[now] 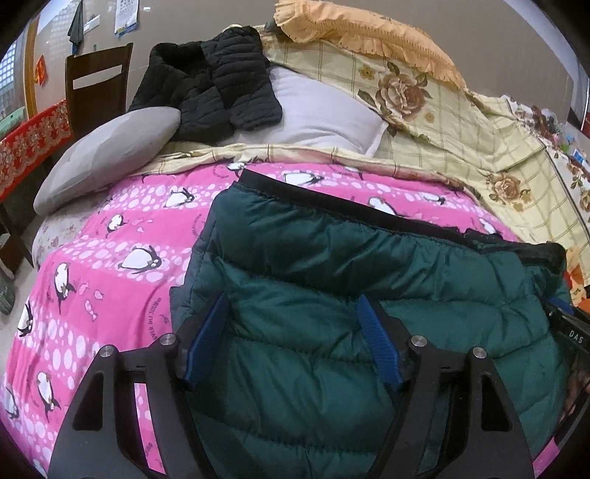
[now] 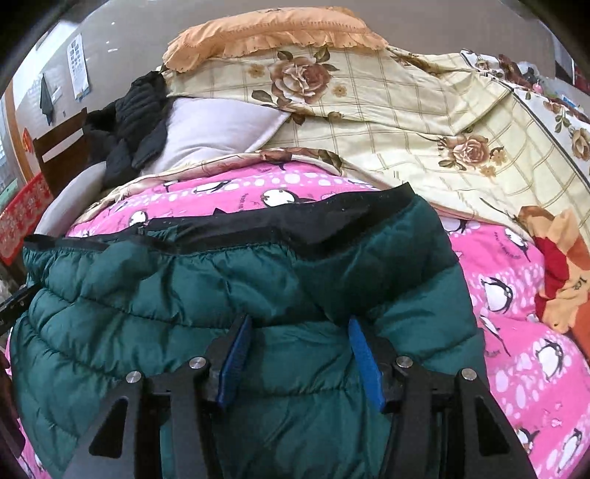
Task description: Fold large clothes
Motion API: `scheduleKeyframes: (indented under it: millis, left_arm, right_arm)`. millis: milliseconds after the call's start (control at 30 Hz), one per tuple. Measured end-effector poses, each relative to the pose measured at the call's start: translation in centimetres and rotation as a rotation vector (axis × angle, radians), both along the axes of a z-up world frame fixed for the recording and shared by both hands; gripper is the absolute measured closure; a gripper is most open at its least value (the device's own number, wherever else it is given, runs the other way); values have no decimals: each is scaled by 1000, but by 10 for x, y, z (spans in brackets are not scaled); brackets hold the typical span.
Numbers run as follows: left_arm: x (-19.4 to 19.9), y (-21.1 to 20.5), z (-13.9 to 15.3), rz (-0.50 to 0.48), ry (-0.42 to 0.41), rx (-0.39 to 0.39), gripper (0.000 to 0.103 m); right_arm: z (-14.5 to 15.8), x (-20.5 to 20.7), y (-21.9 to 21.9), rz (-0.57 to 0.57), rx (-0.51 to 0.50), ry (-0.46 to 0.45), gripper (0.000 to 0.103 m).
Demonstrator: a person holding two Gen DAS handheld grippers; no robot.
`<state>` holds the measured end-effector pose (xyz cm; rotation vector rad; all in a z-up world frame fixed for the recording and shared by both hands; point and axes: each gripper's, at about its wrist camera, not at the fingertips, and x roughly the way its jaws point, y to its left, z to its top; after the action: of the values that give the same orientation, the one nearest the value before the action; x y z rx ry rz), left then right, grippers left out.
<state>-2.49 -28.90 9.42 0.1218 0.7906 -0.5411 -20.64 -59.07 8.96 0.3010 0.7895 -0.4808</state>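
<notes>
A dark green puffer jacket (image 1: 332,258) with a black hem band (image 1: 332,199) lies on a bed's pink penguin blanket (image 1: 110,258). My left gripper (image 1: 291,300) has its blue pads (image 1: 206,331) pressed on a thick fold near the jacket's left side. In the right wrist view the same jacket (image 2: 221,287) fills the foreground. There my right gripper (image 2: 299,320) clamps a puffy fold between its pads (image 2: 365,361), closer to the jacket's right side. Part of the right gripper's body (image 1: 568,328) shows at the far right of the left wrist view.
A black quilted jacket (image 1: 214,84), a grey cushion (image 1: 107,154) and a white pillow (image 1: 320,110) lie at the head of the bed. A floral checked quilt (image 1: 461,140) and an orange frilled pillow (image 1: 368,33) are heaped at the back right. A wooden chair (image 1: 96,84) and a red-clothed table (image 1: 29,143) stand at the left.
</notes>
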Motion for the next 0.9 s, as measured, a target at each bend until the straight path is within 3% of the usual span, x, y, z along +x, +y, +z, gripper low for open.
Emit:
scheduleKeyframes:
  millis: [167,267,433,633,900]
  left_arm:
    - [-2,-2,-2,4,-8,19,29]
    - [-5,4,-1,0,-11,8,29]
    - [-6,11,2,0,10,-16,29]
    - [-16,19,8,0,13,-24,29]
    - [-21,25,6,-3,13,-16,29]
  right_arm:
    - [4,-1,5,-11,-7,22,50]
    - [22,-19,15,-9,0,-63,50]
    - [36,-52,23,-1,79,-122,37]
    - [40,-67,48,60,-25,-41,37]
    - [11,-61,17,-37,48,11,32]
